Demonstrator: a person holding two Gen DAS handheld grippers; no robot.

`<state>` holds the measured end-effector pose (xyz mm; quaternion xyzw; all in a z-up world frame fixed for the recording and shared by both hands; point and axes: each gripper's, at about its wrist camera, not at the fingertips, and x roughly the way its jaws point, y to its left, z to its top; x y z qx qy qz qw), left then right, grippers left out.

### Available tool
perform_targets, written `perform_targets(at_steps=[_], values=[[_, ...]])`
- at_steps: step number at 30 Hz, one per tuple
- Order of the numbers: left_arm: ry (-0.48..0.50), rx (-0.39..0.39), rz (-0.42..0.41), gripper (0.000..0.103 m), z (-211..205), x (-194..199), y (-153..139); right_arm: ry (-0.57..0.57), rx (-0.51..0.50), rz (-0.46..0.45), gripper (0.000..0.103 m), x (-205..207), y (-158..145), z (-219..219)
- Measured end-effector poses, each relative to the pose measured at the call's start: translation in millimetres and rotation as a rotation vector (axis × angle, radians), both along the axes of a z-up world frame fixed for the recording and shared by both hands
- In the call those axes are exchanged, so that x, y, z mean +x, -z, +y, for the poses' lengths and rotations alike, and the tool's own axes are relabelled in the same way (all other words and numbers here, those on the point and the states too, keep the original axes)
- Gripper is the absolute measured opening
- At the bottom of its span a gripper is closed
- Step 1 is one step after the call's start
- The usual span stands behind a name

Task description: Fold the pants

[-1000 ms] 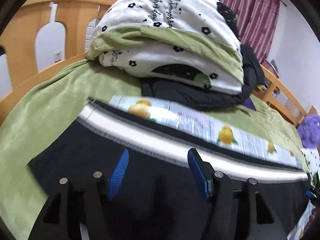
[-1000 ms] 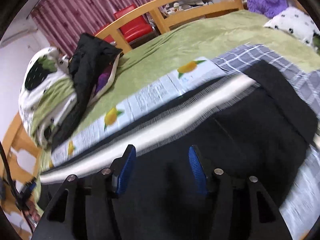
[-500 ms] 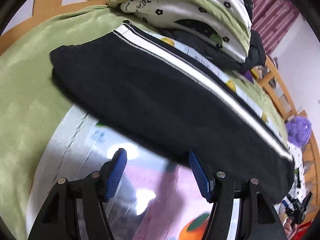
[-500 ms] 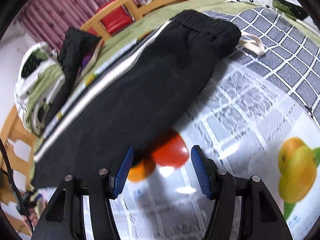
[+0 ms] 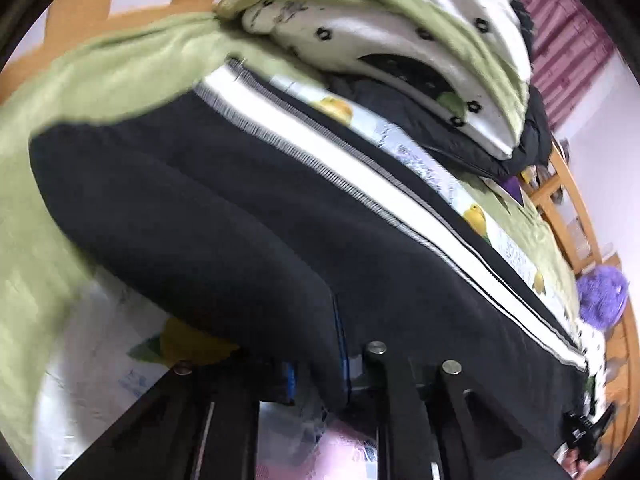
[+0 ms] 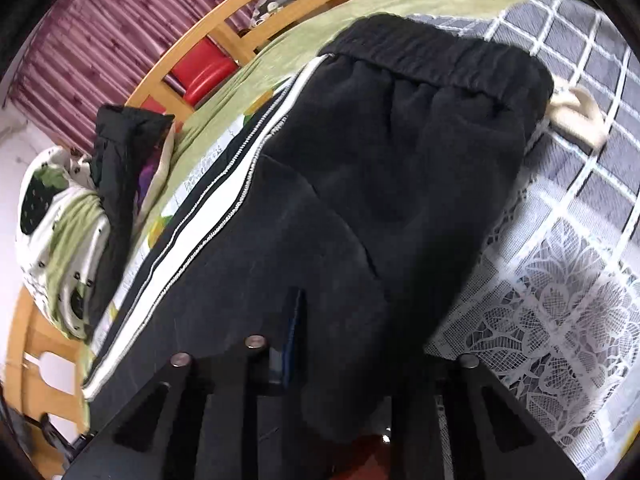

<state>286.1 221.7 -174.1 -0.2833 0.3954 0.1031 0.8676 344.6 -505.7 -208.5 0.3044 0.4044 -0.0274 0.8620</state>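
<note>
Black pants with a white side stripe lie lengthwise on the bed, one leg folded over the other. My left gripper is shut on the pants' near edge towards the leg end, with fabric draped over its blue pads. In the right wrist view the pants show their elastic waistband at the far end. My right gripper is shut on the near edge below the waist, its fingers mostly buried in black cloth.
A green sheet and a fruit-print cloth cover the bed. A folded quilt pile and black jacket lie behind the pants. Lace and checked cloth lie to the right. A wooden bed rail and purple plush stand beyond.
Both grippers were open over the near cloth half a second ago. They have moved forward to the pants' near edge and shut on it; the fabric is now lifted onto the fingers.
</note>
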Motion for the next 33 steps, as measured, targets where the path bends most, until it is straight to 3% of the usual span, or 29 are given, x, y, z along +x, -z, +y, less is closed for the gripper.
perform_targets(at_steps=[4,7,11,17,20,22,26,28,33], values=[[0.067,0.069,-0.047,0.013,-12.3,-30.5,-47.3,-0.057,0.041,-0.072,0.010,-42.2,-47.3,-6.8],[0.114,0.138,-0.038,0.013,-27.8,-72.5,-68.6,-0.093,-0.001,-0.075,0.010,-78.4,-72.6,-6.7],[0.161,0.111,-0.003,0.013,-32.1,-133.2,-65.7,-0.141,-0.023,-0.059,0.010,-147.5,-82.1,-23.8],[0.189,0.098,0.064,0.014,-40.8,-206.9,-32.4,-0.141,-0.001,0.012,0.011,-217.7,-50.2,-50.7],[0.168,0.160,0.114,0.026,-46.5,-213.9,-17.9,-0.127,-0.038,0.056,0.013,-224.0,-23.6,-51.0],[0.139,0.212,0.166,0.041,-47.2,-219.7,-15.0,-0.117,-0.040,0.120,0.019,-220.7,-9.3,-49.3],[0.120,0.249,0.123,0.056,-34.7,-246.1,-30.3,-0.097,-0.053,0.082,0.028,-246.0,-20.8,-51.3],[0.093,0.232,0.094,0.063,-21.0,-256.7,-33.7,-0.093,-0.090,0.064,0.034,-258.4,-31.6,-50.2],[0.031,0.069,0.038,0.063,16.1,-270.6,-19.6,-0.052,-0.077,0.055,0.036,-282.9,-43.6,-51.0]])
